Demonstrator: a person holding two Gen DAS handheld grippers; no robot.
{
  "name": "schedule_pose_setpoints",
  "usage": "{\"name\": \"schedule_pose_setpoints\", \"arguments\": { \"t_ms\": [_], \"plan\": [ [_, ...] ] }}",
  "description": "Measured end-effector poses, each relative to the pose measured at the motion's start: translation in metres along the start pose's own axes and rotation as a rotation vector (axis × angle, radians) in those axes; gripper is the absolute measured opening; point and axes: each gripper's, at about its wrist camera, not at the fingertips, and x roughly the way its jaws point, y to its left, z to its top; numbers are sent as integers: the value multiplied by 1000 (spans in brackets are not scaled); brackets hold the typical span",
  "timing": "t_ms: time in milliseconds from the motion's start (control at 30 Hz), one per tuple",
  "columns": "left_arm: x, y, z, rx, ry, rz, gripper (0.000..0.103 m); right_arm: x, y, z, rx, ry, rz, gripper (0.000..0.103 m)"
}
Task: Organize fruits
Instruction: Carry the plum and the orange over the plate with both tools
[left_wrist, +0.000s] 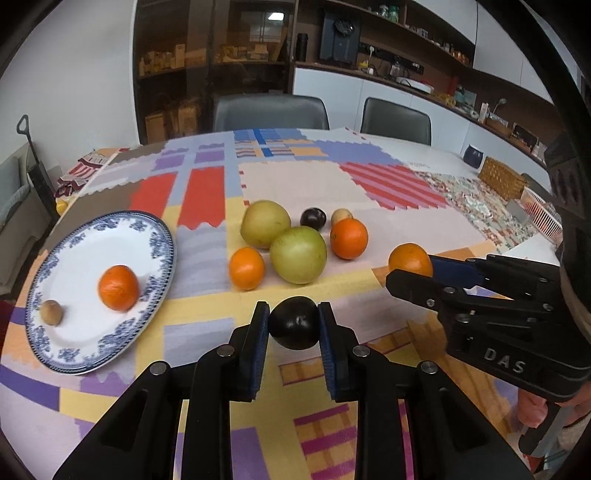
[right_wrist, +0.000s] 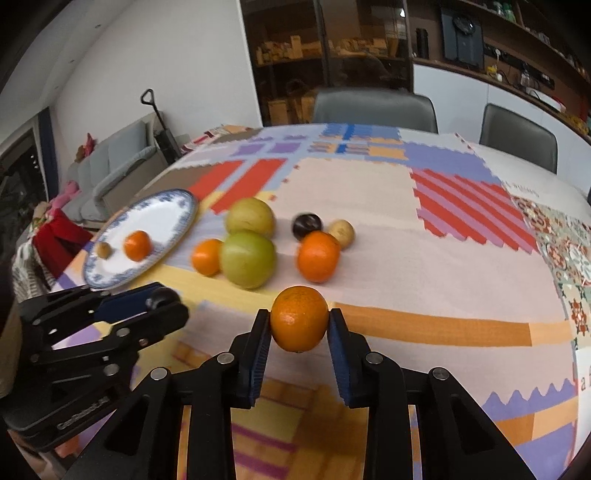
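Left gripper (left_wrist: 294, 328) is clamped on a dark plum (left_wrist: 294, 323); right gripper (right_wrist: 299, 325) is clamped on an orange (right_wrist: 299, 319). Both fruits are probably bound for the plate (left_wrist: 74, 254), far left of both tongs, w/ an orange and a small brown fruit on it. The loose pile sits ahead, betw. them. Only the right view shows the sofa.

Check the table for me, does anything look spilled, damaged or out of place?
Nothing stands out. The blue-rimmed white plate sits flat, holding one orange and a small brown fruit; the other fruits look intact.
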Motion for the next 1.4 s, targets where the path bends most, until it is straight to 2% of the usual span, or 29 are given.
{"name": "schedule_pose_setpoints", "arguments": {
  "t_ms": [400, 733, 1067, 1400],
  "plan": [
    [-55, 28, -6, -45, -66, 18, 26, -49, 61, 11, -58, -65, 60, 32],
    [-89, 62, -5, -74, -102, 76, 26, -58, 103, 28, -83, -80, 106, 32],
    [-101, 108, 9, -103, -129, 140, 26, -42, 142, 60, -157, -85, 157, 32],
    [-80, 159, 30, -95, -103, 174, 26, 3, 173, 95, -198, -47, 199, 32]
  ]
}}
